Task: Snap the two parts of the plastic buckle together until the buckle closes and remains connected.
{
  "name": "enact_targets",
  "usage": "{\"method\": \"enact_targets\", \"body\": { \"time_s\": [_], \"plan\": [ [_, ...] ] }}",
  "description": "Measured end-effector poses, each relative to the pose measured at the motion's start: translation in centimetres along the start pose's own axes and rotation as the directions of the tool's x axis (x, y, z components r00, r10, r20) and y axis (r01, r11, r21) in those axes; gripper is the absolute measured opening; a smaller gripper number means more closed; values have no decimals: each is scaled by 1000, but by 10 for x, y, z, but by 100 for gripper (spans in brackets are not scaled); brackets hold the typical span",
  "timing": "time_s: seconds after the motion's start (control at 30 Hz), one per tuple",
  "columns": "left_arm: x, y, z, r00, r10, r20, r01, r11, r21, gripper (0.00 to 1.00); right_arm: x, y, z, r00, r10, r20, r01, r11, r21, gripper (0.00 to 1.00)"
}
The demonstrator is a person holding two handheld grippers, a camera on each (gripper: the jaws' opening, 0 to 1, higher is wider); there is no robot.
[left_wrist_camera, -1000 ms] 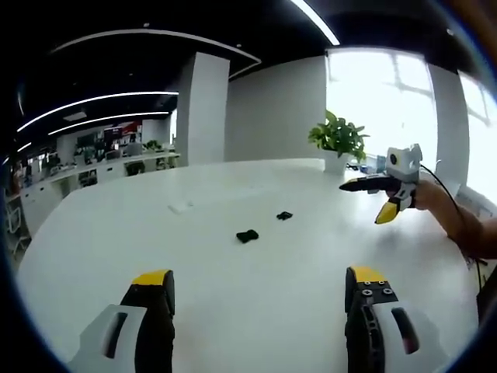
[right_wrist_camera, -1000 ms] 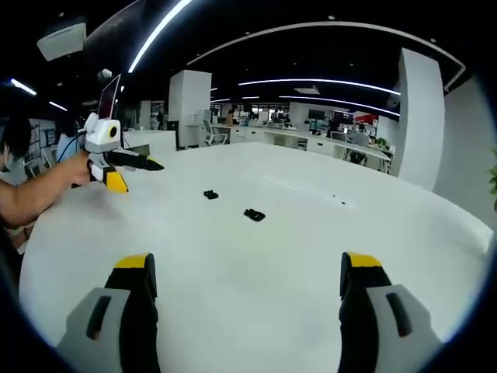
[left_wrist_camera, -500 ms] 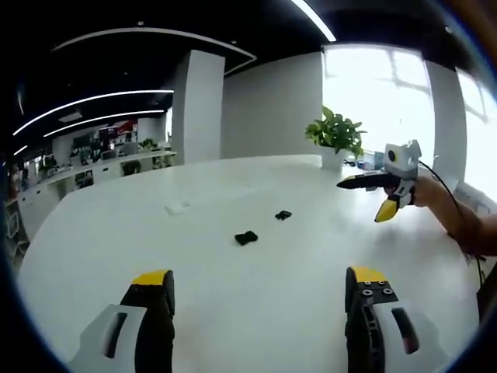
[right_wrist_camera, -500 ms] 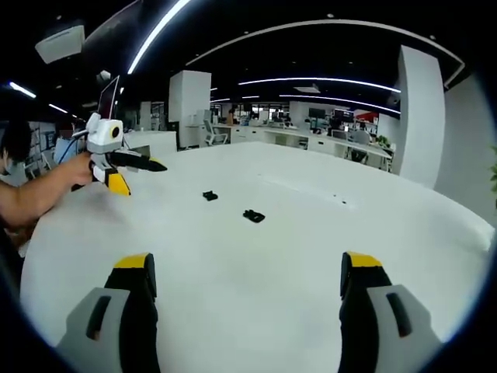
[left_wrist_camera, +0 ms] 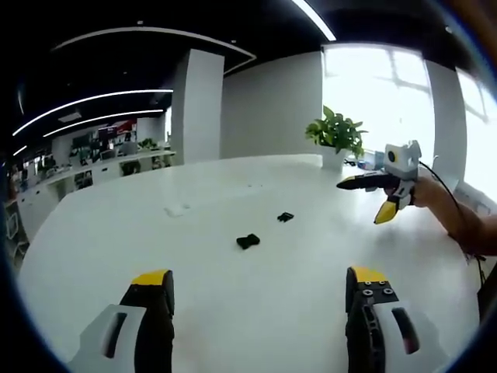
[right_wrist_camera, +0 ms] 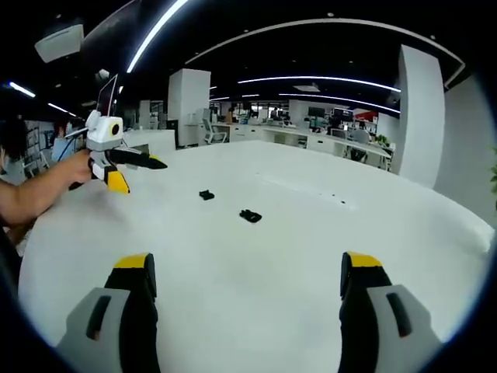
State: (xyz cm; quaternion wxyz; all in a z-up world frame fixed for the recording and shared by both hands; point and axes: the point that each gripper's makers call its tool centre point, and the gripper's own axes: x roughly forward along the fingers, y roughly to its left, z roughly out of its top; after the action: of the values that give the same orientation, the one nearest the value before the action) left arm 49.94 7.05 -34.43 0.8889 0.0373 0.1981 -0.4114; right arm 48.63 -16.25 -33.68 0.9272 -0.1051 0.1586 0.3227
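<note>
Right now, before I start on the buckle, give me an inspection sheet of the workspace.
Surface: white table, bare and matte.
Job's things: two black buckle parts lying apart on the table, larger part, smaller part; not joined.
Clutter: a small pale flat item, too small to tell.
Grippers: left gripper open, held above the table; right gripper open, held above the table; neither touches a part.
Cables: one dark cable runs from the right gripper.
Surroundings: potted plant, white pillar, open office beyond.
</note>
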Motion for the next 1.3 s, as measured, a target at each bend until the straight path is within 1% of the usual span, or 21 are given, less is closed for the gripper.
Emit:
{"method": "enact_targets", "body": {
  "time_s": [0.57,0.7,0.97,1.3],
  "plan": [
    [8,6,-2,1000,-5,-16,5,1000,3,93,8,-2,1,1000,3,-13,-3,1000,-9,100],
    [10,9,3,1000,0,-12,0,1000,5,93,10,-2,1,1000,2,-13,-2,1000,-10,100],
    [19,9,7,1000,-11,-13,11,1000,18,92,14,-5,-3,1000,1,-25,-2,1000,-13,99],
    [26,14,8,1000,-8,-20,9,1000,23,93,20,-12,0,1000,-1,-25,1,1000,-7,99]
  ]
}}
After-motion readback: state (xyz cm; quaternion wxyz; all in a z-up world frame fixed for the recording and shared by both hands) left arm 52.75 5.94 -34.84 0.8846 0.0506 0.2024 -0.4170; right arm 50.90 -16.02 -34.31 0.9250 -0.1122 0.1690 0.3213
